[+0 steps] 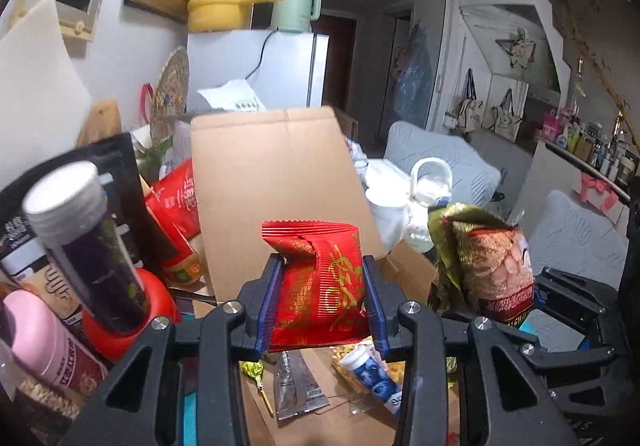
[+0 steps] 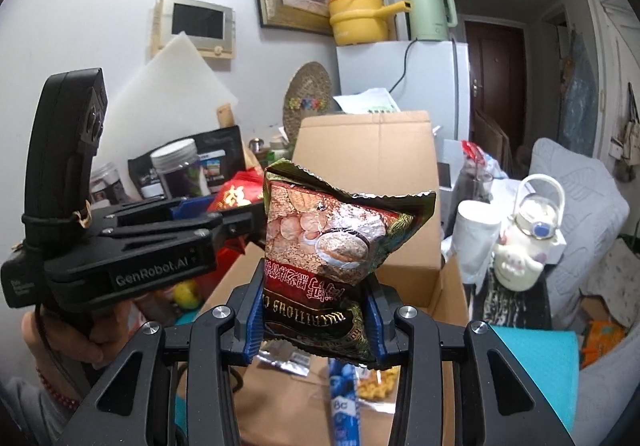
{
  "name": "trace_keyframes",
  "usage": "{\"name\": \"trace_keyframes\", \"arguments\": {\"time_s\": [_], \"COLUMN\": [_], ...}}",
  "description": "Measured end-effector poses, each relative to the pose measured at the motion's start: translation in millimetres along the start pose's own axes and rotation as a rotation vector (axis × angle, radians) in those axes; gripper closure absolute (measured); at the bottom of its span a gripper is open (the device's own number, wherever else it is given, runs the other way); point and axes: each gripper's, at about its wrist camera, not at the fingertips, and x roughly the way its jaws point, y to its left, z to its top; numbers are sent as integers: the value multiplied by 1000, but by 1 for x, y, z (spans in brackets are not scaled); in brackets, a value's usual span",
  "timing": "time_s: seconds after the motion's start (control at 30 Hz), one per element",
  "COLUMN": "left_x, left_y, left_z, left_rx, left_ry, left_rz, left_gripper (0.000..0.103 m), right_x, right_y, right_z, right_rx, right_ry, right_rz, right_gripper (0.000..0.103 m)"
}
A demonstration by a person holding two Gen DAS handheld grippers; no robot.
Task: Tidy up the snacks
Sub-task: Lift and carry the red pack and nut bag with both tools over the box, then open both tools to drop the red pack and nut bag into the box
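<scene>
Left gripper [image 1: 322, 300]: blue finger pads [image 1: 267, 310] pressed against both sides of a red snack packet [image 1: 320, 286] with gold print. The jaws are closed down to the packet's width and hold it upright in the air, its crimped top edge uppermost.

Right gripper [image 2: 316, 320]: jaws likewise clamped on a snack, a green-and-red foil cracker bag [image 2: 332, 242] gripped at its lower part and carried upside down, with the printed lettering inverted. The bag's crumpled upper end stands clear above the pads.

Both packets hang over an open cardboard box [image 1: 276, 182], whose tall rear flap stands upright behind them. On the box floor below lie a silver sachet [image 1: 298, 386], a blue-and-white tube [image 1: 374, 374] on a yellow snack bag, and a green-wrapped lollipop [image 1: 253, 370].

In the right wrist view the left gripper [image 2: 240, 222] shows from the side, level with the right, held by a hand [image 2: 76, 338] wearing a red bead bracelet.

Left of the box: a clear jar with a white screw lid [image 1: 88, 246], a pink canister [image 1: 48, 342], a black pouch and a red bag [image 1: 180, 202]. Right of the box: a white teapot [image 2: 528, 238] with a looped handle.

Behind: a white fridge [image 2: 424, 82] carrying a yellow pot [image 2: 360, 20] and a pale green kettle [image 2: 430, 10].
</scene>
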Motion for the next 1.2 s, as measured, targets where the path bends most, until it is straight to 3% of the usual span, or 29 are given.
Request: {"name": "trace_keyframes", "arguments": {"time_s": [0.43,0.87,1.2], "left_x": [50,92,120], "left_y": [10,16,18], "left_z": [-12,-27,-41], "left_rx": [9,20,3], "left_ry": [117,254,381], "left_rz": [33,76,99], "left_gripper": [65,65,65], "right_x": [64,99,114], "right_y": [-30,-38,-43], "right_z": [-18,-40,-48], "right_rx": [99,124,165], "right_ry": [155,290,342], "right_rz": [-18,-65,-53], "right_gripper": [62,62,62]}}
